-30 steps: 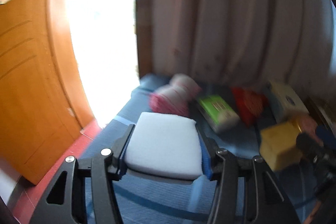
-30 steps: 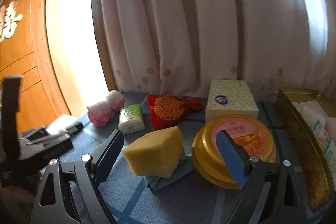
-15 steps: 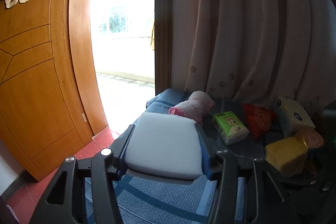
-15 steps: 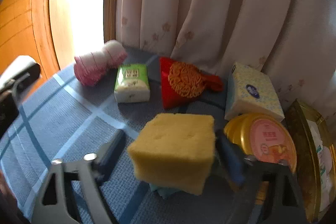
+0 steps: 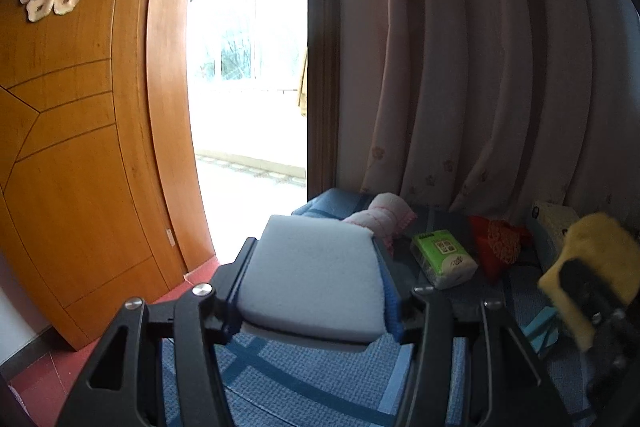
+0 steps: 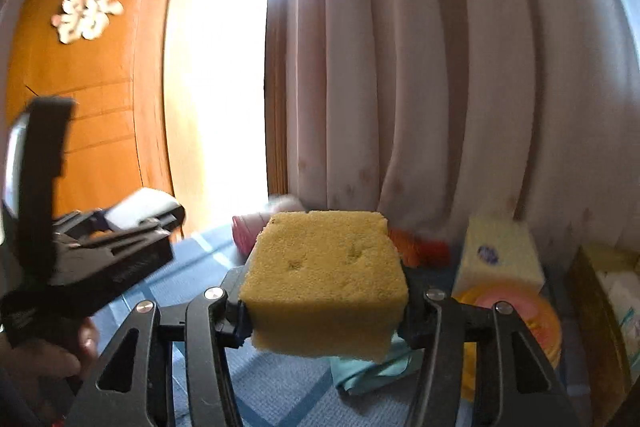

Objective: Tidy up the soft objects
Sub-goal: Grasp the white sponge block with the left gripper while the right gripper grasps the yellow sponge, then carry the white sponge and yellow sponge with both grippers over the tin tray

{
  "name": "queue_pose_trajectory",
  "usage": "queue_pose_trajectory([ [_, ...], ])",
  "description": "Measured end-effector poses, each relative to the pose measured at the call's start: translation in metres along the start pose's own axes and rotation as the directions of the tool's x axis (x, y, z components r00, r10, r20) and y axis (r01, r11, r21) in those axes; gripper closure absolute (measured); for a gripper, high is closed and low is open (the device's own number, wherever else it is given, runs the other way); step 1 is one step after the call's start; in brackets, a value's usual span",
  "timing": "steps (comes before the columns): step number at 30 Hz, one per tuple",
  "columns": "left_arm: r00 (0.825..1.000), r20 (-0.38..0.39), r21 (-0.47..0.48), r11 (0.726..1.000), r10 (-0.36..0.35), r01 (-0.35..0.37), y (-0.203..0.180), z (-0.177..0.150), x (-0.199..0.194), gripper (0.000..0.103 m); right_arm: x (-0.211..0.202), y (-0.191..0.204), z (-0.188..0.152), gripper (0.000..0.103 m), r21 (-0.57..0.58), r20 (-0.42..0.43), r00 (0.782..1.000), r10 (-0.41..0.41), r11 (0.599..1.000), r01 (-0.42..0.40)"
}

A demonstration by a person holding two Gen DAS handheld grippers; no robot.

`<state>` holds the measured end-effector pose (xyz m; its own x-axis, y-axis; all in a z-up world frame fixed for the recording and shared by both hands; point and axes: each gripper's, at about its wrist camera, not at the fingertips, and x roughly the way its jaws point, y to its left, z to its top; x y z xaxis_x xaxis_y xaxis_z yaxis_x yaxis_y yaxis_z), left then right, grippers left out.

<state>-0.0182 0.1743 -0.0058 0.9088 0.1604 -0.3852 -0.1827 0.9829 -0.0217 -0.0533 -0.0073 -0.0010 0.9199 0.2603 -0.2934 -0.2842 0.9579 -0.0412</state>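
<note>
Yellow sponge (image 6: 324,279): coarse, porous, matt. White foam block (image 5: 312,283): smooth, fine, matt. Worktop cloth (image 5: 304,383): blue woven, textured. Tissue pack (image 5: 444,259): glossy plastic wrap. Door (image 5: 72,147): varnished wood w/ sheen. Curtain (image 5: 480,67): soft matt fabric.

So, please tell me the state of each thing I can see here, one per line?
Left claw: shut on the white sponge.
Right claw: just closed, shut on the yellow sponge, lifted.
Green tissue pack: lying flat.
Pink towel: rolled up.
Door: open.
Gold tin: open.

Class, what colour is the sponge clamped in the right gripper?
Yellow. The sponge shows best in the right wrist view, pinched in the right gripper.
</note>
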Motion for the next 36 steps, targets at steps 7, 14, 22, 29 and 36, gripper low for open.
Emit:
queue_pose_trajectory([
  [7, 0.999, 0.032, 0.022, 1.0, -0.009, 0.008, -0.007, 0.0, -0.006, 0.049, -0.014, -0.02, -0.002, 0.046, 0.037, 0.042, 0.997, -0.069, 0.997, 0.068],
  [14, 0.998, 0.049, 0.031, 0.999, -0.03, 0.029, -0.023, -0.002, -0.015, 0.049, -0.035, -0.052, -0.01, 0.046, 0.067, 0.046, 0.986, -0.161, 0.985, 0.158],
  [22, 0.995, 0.048, 0.054, 0.995, -0.084, 0.082, -0.049, -0.008, -0.028, 0.049, -0.049, -0.075, -0.016, 0.046, 0.114, 0.045, 0.977, -0.211, 0.972, 0.204],
  [29, 0.989, 0.037, 0.085, 0.987, -0.143, 0.139, -0.077, -0.012, -0.037, 0.049, -0.065, -0.087, -0.021, 0.046, 0.122, 0.047, 0.964, -0.261, 0.96, 0.253],
  [36, 0.981, 0.026, 0.128, 0.974, -0.194, 0.189, -0.11, -0.016, -0.049, 0.049, -0.082, -0.107, -0.025, 0.046, 0.149, 0.045, 0.951, -0.307, 0.943, 0.297],
])
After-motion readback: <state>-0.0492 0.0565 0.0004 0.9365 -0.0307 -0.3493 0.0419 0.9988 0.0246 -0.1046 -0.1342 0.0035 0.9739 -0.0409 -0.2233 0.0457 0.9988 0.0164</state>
